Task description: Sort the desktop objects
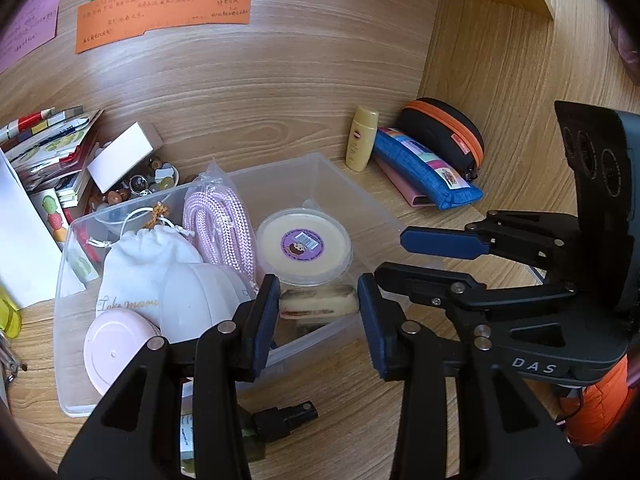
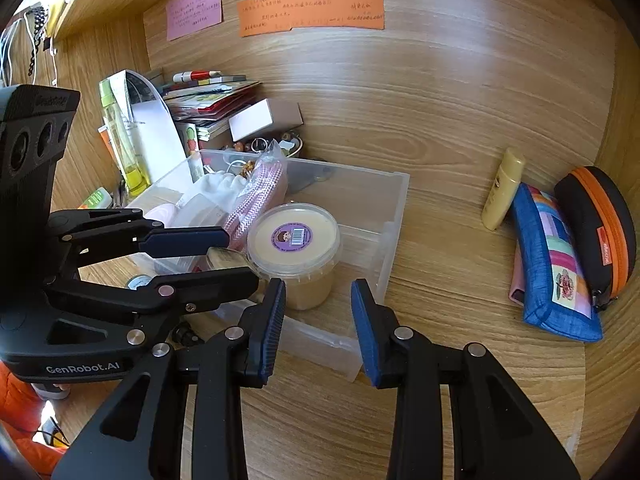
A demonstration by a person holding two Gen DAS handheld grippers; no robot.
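The left tongs [image 1: 319,312] pinch a small cream block [image 1: 320,304] by its two ends, with little pad on either end. The block sits in the near right corner of the clear bin [image 1: 320,168]. I cannot tell whether it rests on the floor of the bin or hangs just above it. If it still hangs, a loose release could let it tip and wedge on edge against the wall.

At 6 o'clock, on the desk just outside the bin, lies a dark spray bottle [image 1: 286,416]. The underside of the tongs could knock it on the way out.

At 3 o'clock the right tongs [image 1: 394,258] stand spread and empty, close beside the left ones over the bin's right wall. The two tools are near enough that a careless swing would clash them or shove the light bin across the desk.

Just past the block, at 12 o'clock, is a round tub [image 1: 304,244]. At 10 o'clock are a pink rope [image 1: 220,220] and a white pouch [image 1: 136,264]. That side is crowded, so a finger could snag the pouch string.

Far off at 1 o'clock, a yellow bottle [image 1: 362,138] stands upright and would probably topple at a nudge. A blue pencil case [image 1: 424,172] lies just beside it.
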